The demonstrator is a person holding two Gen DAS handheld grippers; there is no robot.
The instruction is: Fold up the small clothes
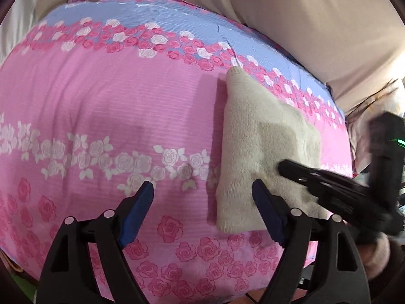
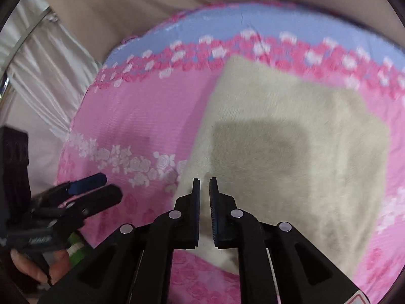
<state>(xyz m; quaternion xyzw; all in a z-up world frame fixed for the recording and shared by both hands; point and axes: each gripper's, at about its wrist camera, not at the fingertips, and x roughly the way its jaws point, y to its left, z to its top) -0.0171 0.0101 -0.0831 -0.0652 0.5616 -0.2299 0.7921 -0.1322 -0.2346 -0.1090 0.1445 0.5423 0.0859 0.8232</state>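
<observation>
A cream knitted garment (image 1: 265, 131) lies folded flat into a rough rectangle on a pink rose-print sheet (image 1: 101, 101). My left gripper (image 1: 202, 185) hangs open over the sheet. Its right finger is over the garment's near left edge, and nothing is between the fingers. In the left wrist view my right gripper (image 1: 282, 166) reaches in, blurred, over the garment's near right part. In the right wrist view the right gripper (image 2: 204, 181) is shut above the garment (image 2: 291, 139), with no cloth pinched that I can see. The left gripper (image 2: 111, 185) shows at the lower left there.
The sheet (image 2: 139, 116) has a blue band with roses along its far edge. Beige fabric (image 1: 303, 12) rises behind it. White drapes (image 2: 45, 71) hang past the sheet's left side. A hand (image 2: 35, 271) holds the left gripper's handle at the lower left.
</observation>
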